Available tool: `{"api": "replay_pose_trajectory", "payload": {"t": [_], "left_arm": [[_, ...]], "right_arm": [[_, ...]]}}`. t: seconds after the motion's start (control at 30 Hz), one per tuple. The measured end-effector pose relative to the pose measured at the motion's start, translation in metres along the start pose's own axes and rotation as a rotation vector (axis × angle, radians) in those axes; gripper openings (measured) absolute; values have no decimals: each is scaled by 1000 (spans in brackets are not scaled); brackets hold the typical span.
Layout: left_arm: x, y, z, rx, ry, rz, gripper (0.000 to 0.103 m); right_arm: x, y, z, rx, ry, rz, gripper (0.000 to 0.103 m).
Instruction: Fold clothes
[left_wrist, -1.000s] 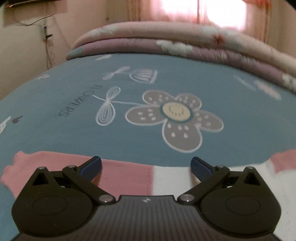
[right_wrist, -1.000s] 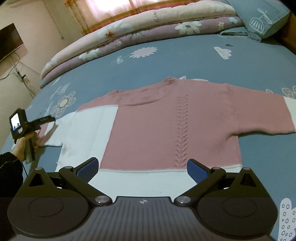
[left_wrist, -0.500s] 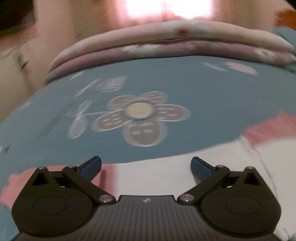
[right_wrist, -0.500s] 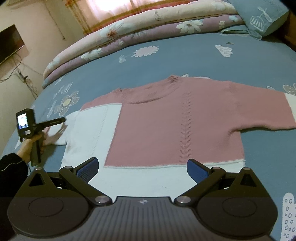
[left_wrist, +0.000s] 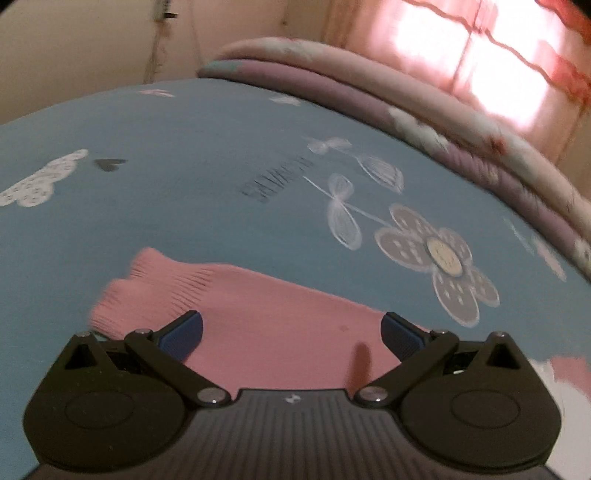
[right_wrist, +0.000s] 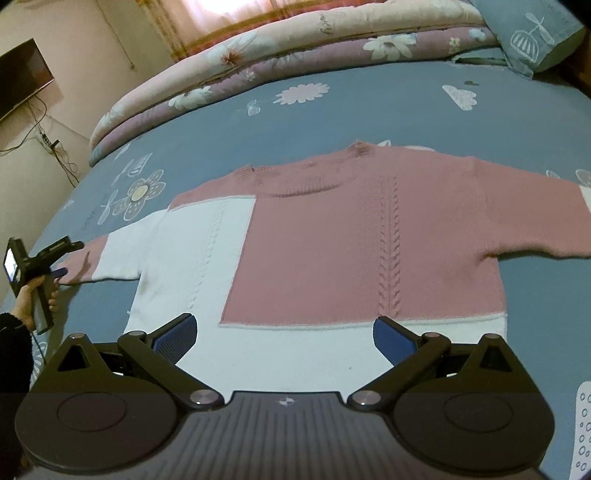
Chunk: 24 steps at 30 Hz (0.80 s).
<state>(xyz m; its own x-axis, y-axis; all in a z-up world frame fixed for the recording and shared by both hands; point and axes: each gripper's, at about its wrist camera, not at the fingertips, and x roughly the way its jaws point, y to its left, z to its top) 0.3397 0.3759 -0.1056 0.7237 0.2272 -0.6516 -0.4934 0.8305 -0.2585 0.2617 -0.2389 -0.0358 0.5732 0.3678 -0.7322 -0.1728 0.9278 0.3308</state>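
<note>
I see the blue bed sheet printed with flowers and clouds (right_wrist: 369, 110) stretching ahead of both jaws, rolled floral quilts (right_wrist: 258, 62) at its far edge. The pink and white knitted sweater (right_wrist: 351, 236) lies flat on it, its white hem just ahead of my right gripper (right_wrist: 284, 332), whose jaws are spread and hold nothing. My left gripper (left_wrist: 291, 328) has its jaws spread over the pink ribbed sleeve cuff (left_wrist: 236, 299), which lies between them, unpinched.

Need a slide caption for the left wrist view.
Open left hand-held gripper poised over the sweater's pink cuff on the blue bedspread.
</note>
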Motion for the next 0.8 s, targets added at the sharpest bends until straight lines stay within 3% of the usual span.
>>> {"api": "replay_pose_trajectory", "payload": {"t": [0.1, 0.17, 0.37, 0.43, 0.5, 0.63, 0.8], "left_arm": [[-8, 0, 5, -37, -14, 22, 102], [-15, -16, 1, 9, -19, -22, 102], [-24, -79, -50, 435, -15, 17, 102], [-18, -85, -62, 524, 10, 41, 102], [-24, -80, -68, 505, -10, 33, 102], [-36, -62, -60, 380, 49, 25, 102], [-48, -77, -49, 426, 25, 29, 102]], "right_arm": [[-1, 1, 0, 6, -1, 0, 103], [-1, 3, -2, 6, 1, 4, 103], [-4, 11, -8, -25, 21, 22, 103], [-9, 11, -9, -33, 13, 18, 103], [-14, 8, -9, -22, 5, 14, 103], [-16, 4, -10, 4, 4, 3, 103], [-14, 9, -12, 1, 3, 7, 103]]}}
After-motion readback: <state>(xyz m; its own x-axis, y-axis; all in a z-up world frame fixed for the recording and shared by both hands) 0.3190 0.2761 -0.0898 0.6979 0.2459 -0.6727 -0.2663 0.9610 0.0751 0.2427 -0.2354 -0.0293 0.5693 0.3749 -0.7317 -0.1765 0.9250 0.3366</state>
